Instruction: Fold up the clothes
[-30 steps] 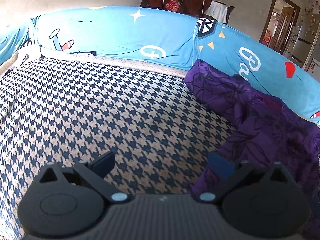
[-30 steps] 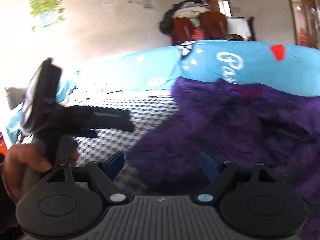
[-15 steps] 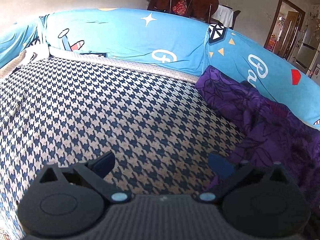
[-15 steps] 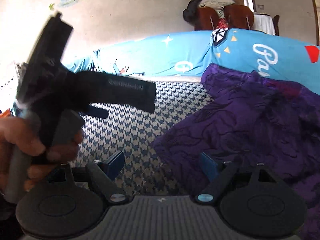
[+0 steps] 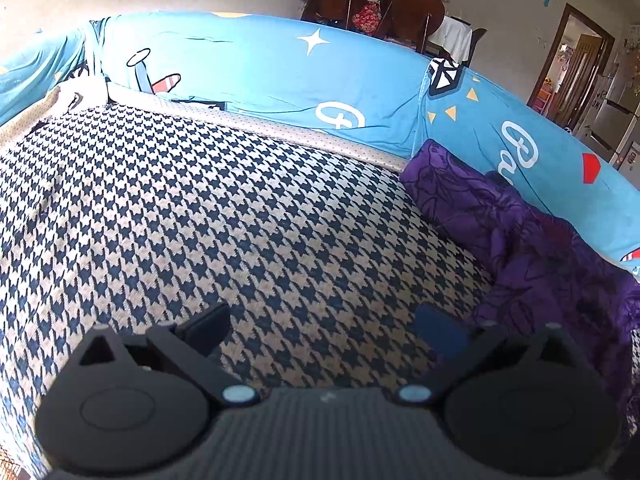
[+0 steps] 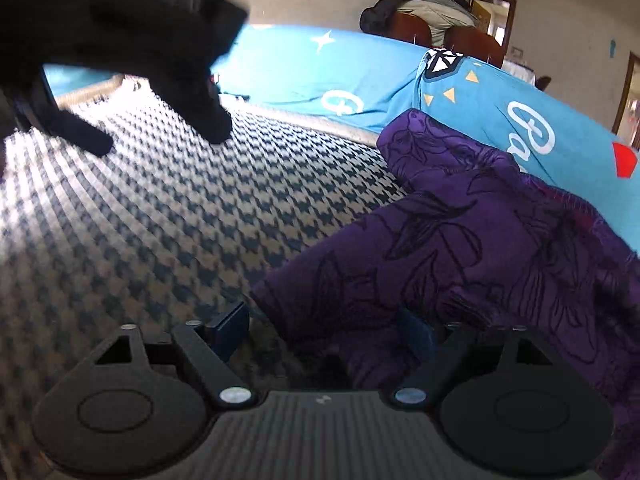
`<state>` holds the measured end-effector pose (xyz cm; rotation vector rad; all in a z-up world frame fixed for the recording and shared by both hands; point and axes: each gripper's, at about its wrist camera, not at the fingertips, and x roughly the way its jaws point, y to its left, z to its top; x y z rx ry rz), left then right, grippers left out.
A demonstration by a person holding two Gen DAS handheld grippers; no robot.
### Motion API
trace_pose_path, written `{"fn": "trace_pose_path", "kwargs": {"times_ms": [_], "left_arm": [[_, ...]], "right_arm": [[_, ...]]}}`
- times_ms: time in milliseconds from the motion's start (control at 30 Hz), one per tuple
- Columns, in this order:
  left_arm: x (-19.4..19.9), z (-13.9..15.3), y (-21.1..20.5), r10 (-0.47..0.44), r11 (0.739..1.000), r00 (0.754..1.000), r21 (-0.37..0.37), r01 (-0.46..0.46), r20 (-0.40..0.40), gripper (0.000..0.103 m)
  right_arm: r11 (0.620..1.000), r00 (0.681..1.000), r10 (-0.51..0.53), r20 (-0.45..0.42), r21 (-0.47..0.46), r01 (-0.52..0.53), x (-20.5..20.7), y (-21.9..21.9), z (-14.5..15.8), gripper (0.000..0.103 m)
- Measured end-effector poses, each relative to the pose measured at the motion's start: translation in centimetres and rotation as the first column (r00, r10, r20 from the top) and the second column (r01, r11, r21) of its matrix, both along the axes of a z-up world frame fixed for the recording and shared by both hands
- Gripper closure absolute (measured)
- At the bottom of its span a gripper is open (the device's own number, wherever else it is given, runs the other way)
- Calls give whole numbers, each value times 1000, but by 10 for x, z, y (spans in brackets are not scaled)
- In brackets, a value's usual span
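A crumpled purple garment with a dark floral print [image 5: 532, 248] [image 6: 460, 248] lies on the right part of the sofa seat, against the blue backrest. In the left wrist view my left gripper [image 5: 322, 324] hovers open over the houndstooth seat cover [image 5: 224, 216], just left of the garment's edge, with nothing between its fingers. Low at the garment's near left edge is my right gripper [image 6: 324, 328], open, with a fold of purple cloth lying between its fingers. The left gripper [image 6: 160, 140] shows as a dark blurred shape at the upper left of the right wrist view.
The blue printed backrest cover [image 5: 280, 76] curves round the back and right of the seat. Behind the sofa stand brown chairs [image 5: 376, 8] draped with clothes. A doorway [image 5: 576, 68] opens at the far right. The houndstooth seat stretches left of the garment.
The right gripper has dropped and rolled, closing in on the garment's near edge. In its view the left gripper now looms larger at upper left. The left gripper has drifted slightly.
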<state>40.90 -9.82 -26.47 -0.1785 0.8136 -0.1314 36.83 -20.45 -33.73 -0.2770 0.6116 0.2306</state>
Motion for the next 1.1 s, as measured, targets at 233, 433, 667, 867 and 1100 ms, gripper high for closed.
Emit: {"fn": "trace_pose_path", "kwargs": {"times_ms": [233,433,667,867,1100], "left_arm": [[0,1,-1,-14,1000,1000,-5,14,-2,0],[-1,5,-4,-15,1000,1000,1,15,18,0],[-6,20,-6,4,998,993,64,-11,114,0],[-14,31,-3,4,998,985,67,-16,173,0],[-19,19,-7,-28,999,993,35,24,116,0]], "right_arm": [[998,998,-62,35,25,61,8,-7,-1,58],[985,997,-71,11,158,68,9,-25,14,84],[901,989,147,-32,418,-120,-17,-41,51,85],[832,932,361,-4,452,-321,-55,-18,70,99],[911,962,269,-50,339,-237,-77,-20,56,95]]}}
